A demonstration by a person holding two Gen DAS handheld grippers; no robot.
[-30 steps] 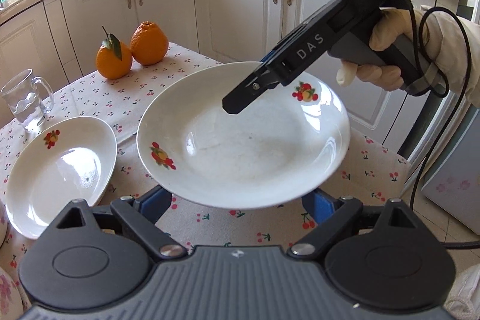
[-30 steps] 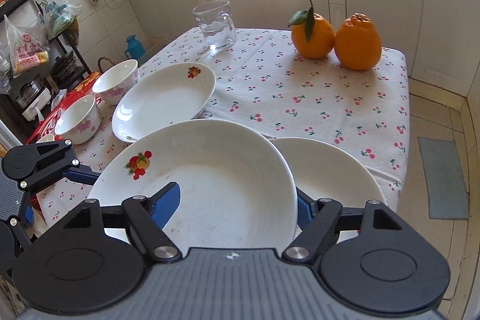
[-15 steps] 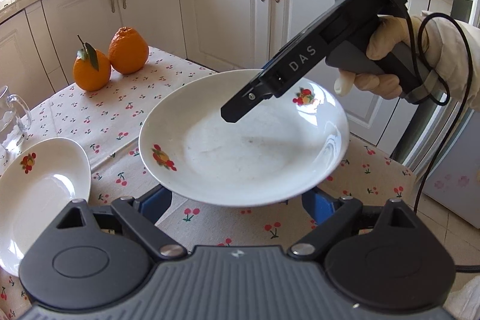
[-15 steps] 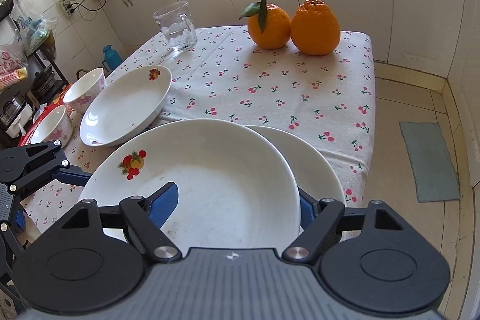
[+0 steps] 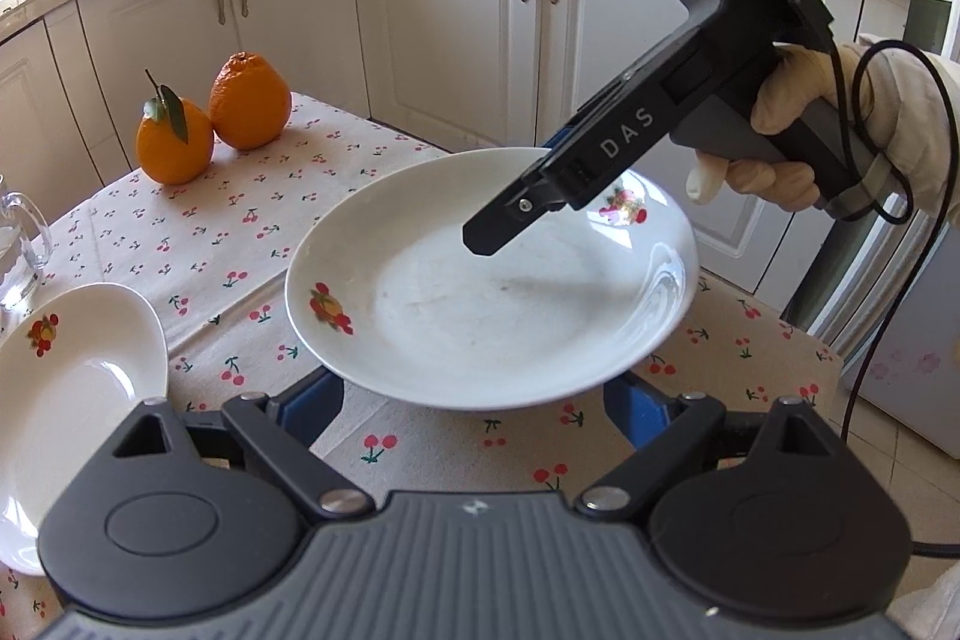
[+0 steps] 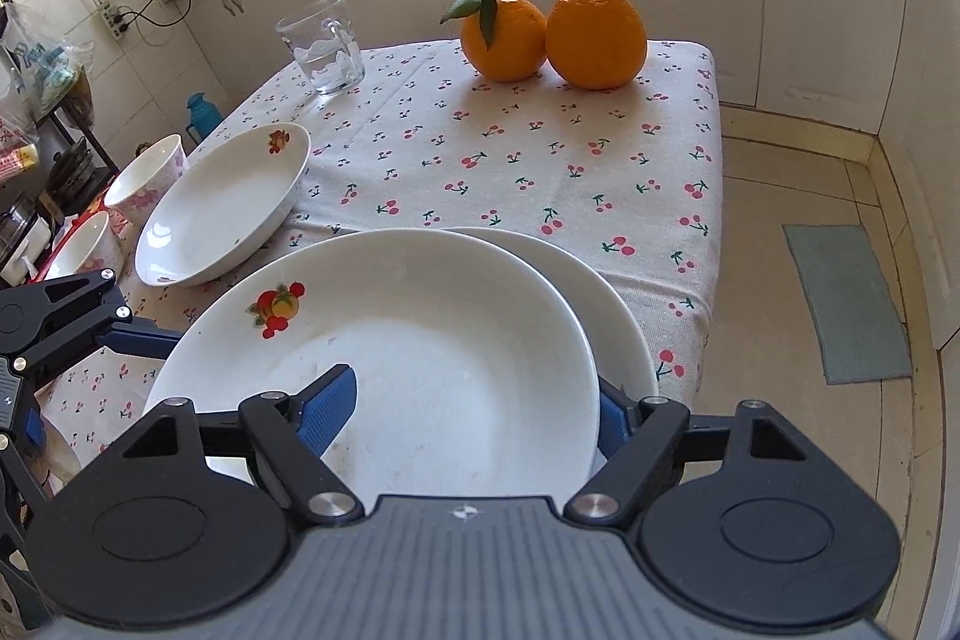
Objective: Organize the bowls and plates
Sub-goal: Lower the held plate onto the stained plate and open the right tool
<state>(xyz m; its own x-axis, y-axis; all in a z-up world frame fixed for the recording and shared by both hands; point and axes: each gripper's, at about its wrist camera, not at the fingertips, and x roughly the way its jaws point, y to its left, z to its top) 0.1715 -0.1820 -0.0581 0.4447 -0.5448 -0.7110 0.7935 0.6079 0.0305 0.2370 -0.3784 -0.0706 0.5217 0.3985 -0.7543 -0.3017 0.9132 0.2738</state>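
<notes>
A white deep plate (image 5: 480,316) (image 6: 420,340) with fruit decals hangs just above the cherry-print tablecloth. My left gripper (image 5: 474,400) reaches under its near rim, which hides both fingertips, and the plate stays with it. From the right wrist view its blue finger (image 6: 144,340) runs under the plate's left edge. My right gripper (image 6: 474,406) straddles the opposite rim with one pad over the inside and one outside, neither pressing. A second white plate (image 6: 624,304) lies on the table, partly covered by the carried one.
A third deep plate (image 6: 222,202) and two small bowls (image 6: 144,178) sit to the left. Two oranges (image 6: 546,28) and a glass mug (image 6: 321,46) stand at the far end. The table edge (image 6: 690,280) drops to the floor on the right. A gloved hand (image 5: 798,142) holds the right gripper.
Both grippers and the carried plate have shifted together across the table, so the plate covers more of the plate below. The right jaws stand slightly wider.
</notes>
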